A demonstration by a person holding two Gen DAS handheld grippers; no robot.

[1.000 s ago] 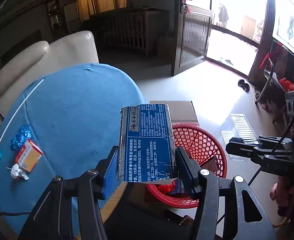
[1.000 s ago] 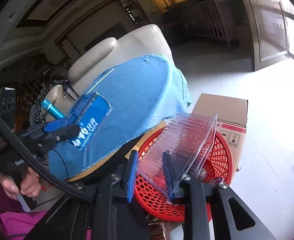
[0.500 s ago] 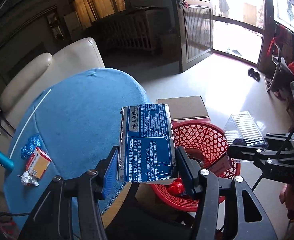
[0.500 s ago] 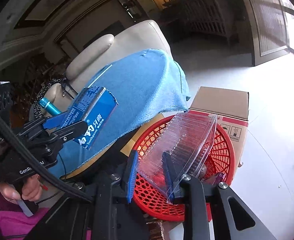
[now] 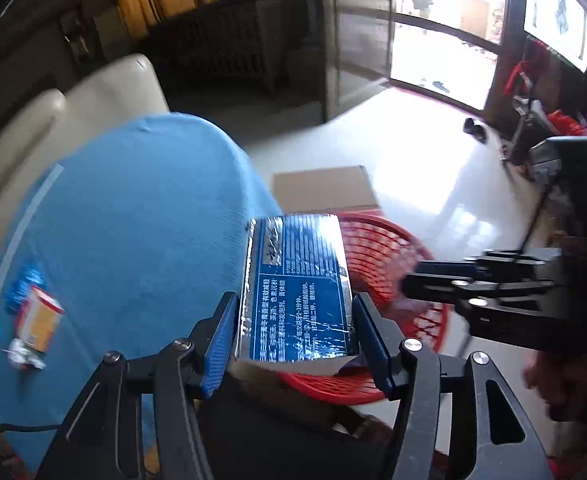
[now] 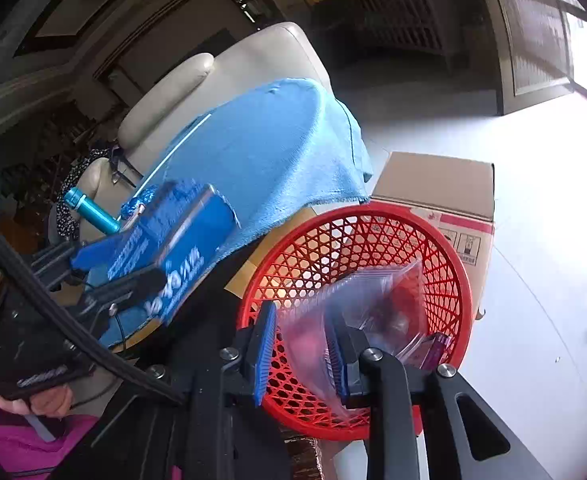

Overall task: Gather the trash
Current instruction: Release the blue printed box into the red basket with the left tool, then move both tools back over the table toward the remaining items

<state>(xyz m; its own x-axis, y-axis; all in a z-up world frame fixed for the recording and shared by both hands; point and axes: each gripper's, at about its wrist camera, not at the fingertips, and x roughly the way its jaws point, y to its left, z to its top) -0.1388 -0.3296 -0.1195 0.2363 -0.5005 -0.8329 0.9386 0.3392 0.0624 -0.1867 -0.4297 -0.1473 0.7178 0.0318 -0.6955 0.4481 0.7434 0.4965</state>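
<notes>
Left gripper: the left gripper (image 5: 295,336) is closed on the long blue printed toothpaste carton (image 5: 299,288), one blue pad flat to each long side; the open flap end sits nearest the camera.
Carton position: the carton is carried in the air at the table edge, its far end above the near rim of the round red plastic mesh basket (image 5: 377,248); in the right wrist view the carton (image 6: 181,256) is seen beside the basket, not yet inside.
Right gripper: the right gripper (image 6: 301,354) is parted around the clear ribbed plastic tray (image 6: 369,308), which is blurred and tilted down inside the basket (image 6: 357,224); whether the pads grip it cannot be told.
Step in hand: dropping both pieces into the basket, by judgement.
How it is done well: the carton is best carried further over the basket's middle before the pads are opened, so a long box does not tip back over the rim. The right gripper is best drawn clear first, so the two tools are not knocked together.
Still on the table: on the blue cloth-covered round table (image 5: 133,220) an orange-and-white small box (image 5: 39,322), blue foil wrappers (image 5: 21,288) and a crumpled silver wrapper (image 5: 23,356) are left to be collected.
Beyond: a brown cardboard box (image 6: 445,188) stands just behind the basket.
</notes>
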